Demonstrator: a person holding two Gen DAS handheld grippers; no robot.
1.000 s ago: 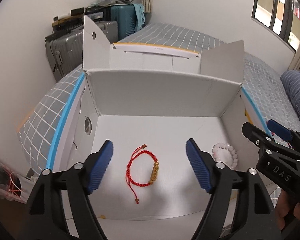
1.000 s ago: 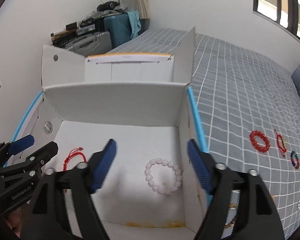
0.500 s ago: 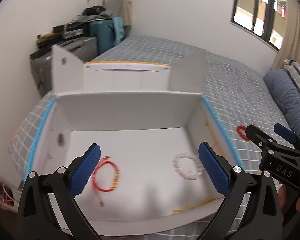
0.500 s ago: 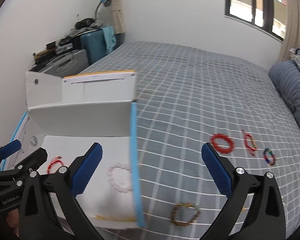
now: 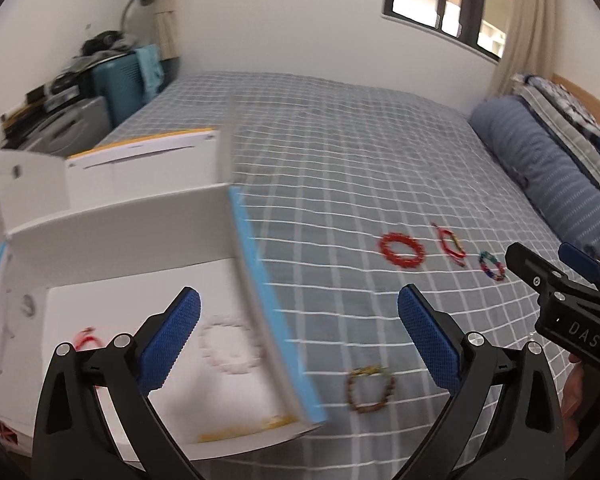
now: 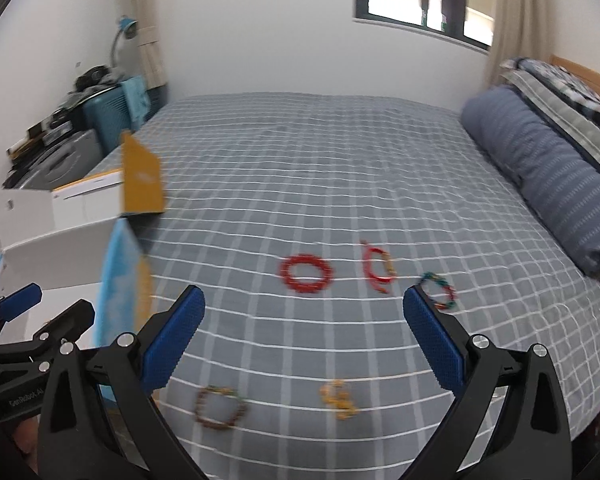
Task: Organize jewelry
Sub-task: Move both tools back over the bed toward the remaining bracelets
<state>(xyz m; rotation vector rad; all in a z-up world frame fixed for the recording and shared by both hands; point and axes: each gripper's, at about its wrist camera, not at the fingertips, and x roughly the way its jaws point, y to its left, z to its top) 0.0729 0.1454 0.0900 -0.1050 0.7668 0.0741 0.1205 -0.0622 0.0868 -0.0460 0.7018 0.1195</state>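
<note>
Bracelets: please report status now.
Both grippers, left and right, open, empty. Two bracelets in box, five on bed. Nothing blocking.

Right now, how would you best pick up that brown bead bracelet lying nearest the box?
Probably from above: the brown bracelet lies flat on the bed as an open ring, so the right hand-held gripper could pinch one side of its band.

The bed (image 6: pixel 340 184) wears matt checked cloth. Beside it, the box (image 5: pixel 112 236) is smooth white cardboard. Gripper pads (image 6: pixel 432 340) look rough, dimpled rubber
</note>
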